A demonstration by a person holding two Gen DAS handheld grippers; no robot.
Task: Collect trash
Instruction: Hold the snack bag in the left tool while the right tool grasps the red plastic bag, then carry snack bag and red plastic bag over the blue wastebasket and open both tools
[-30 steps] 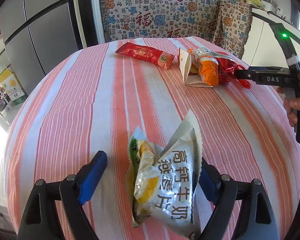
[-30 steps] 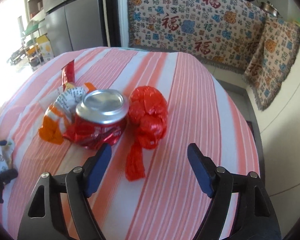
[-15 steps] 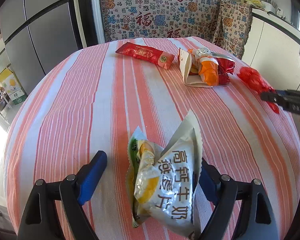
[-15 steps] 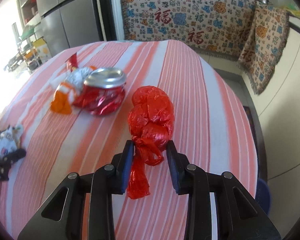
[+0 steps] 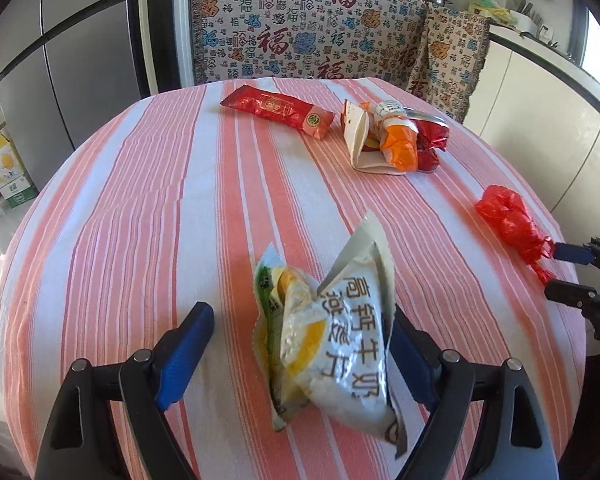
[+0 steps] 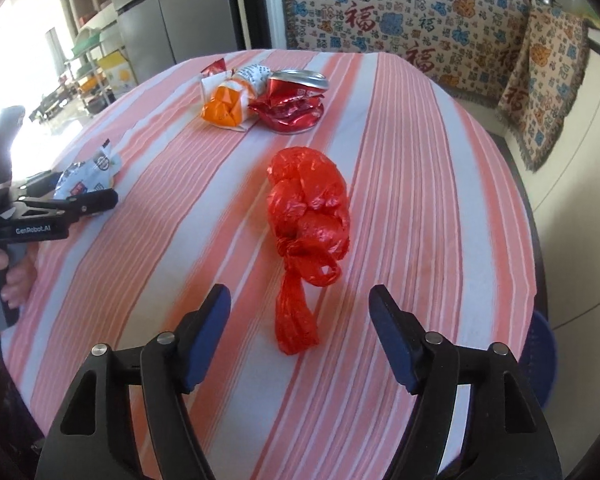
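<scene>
Now the knotted red plastic bag (image 6: 306,204) lies loose on the striped counter (image 6: 420,160), its tail between the wide-spread fingers of the right tool (image 6: 300,320), which half a second ago were pinched on that tail; in my judgement the grasp was let go or slipped, so the bag is not yet collected. Beyond the bag sit the crushed red can (image 6: 294,100) and orange wrapper (image 6: 224,106), while left of it the left tool (image 5: 300,344) stands wide around a milk-tablet packet (image 5: 336,332), not squeezing it.
</scene>
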